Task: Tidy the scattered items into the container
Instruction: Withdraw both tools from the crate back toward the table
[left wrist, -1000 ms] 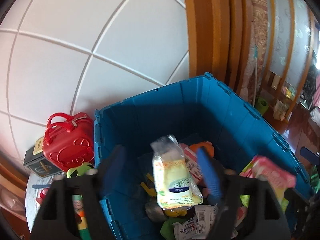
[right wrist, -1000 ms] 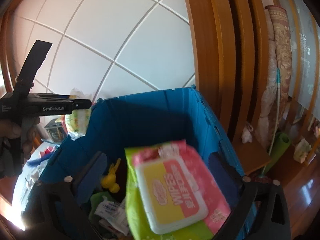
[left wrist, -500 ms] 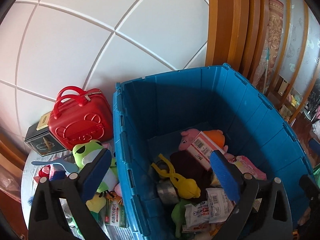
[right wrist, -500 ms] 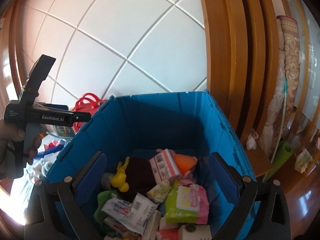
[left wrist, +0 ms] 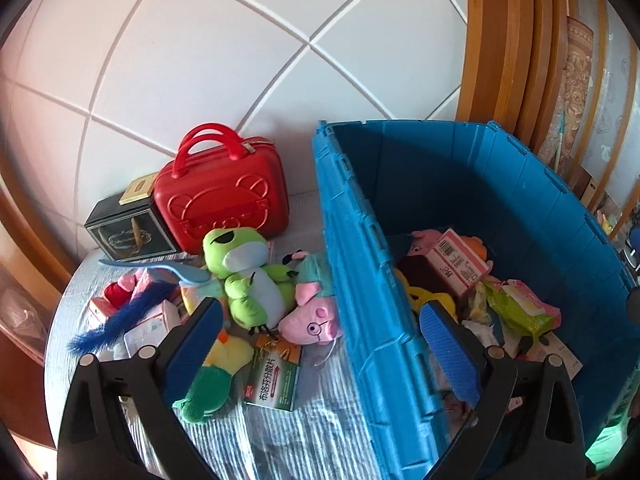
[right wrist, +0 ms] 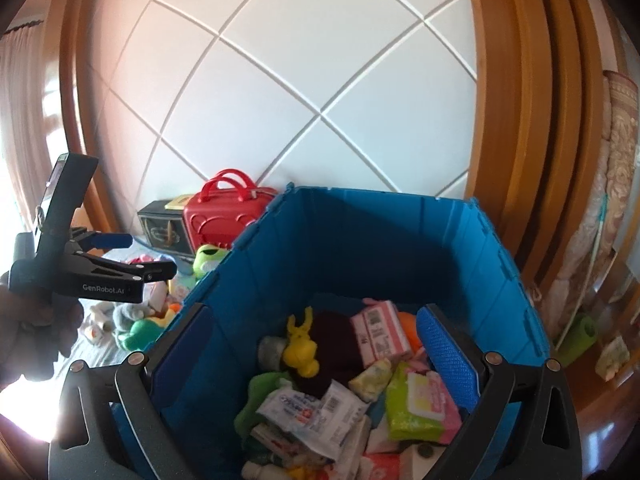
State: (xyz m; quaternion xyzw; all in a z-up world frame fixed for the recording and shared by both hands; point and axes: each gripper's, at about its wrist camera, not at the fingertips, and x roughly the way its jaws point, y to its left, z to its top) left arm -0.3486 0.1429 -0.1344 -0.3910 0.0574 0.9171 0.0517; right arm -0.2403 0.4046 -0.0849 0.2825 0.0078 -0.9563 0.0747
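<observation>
The blue crate [left wrist: 360,264] [right wrist: 500,264] stands on the table and holds several items, among them a pink and green wipes pack [right wrist: 428,404] [left wrist: 520,308], a pink box [right wrist: 380,332] and a yellow toy [right wrist: 300,348]. My left gripper [left wrist: 320,340] is open and empty, straddling the crate's left wall. It also shows in the right wrist view [right wrist: 148,256]. My right gripper [right wrist: 316,356] is open and empty above the crate. On the table left of the crate lie a green frog plush [left wrist: 248,272], a pink pig plush [left wrist: 312,312] and a green box [left wrist: 276,376].
A red toy suitcase [left wrist: 224,196] and a black box [left wrist: 124,228] stand against the white tiled wall. A blue brush [left wrist: 132,304] and small packs lie at the table's left. Wooden door frames [right wrist: 532,120] rise right of the crate.
Both grippers opened and dropped their loads into the crate: the left a yellow pack, the right the wipes pack. The left gripper then swung left toward the table items.
</observation>
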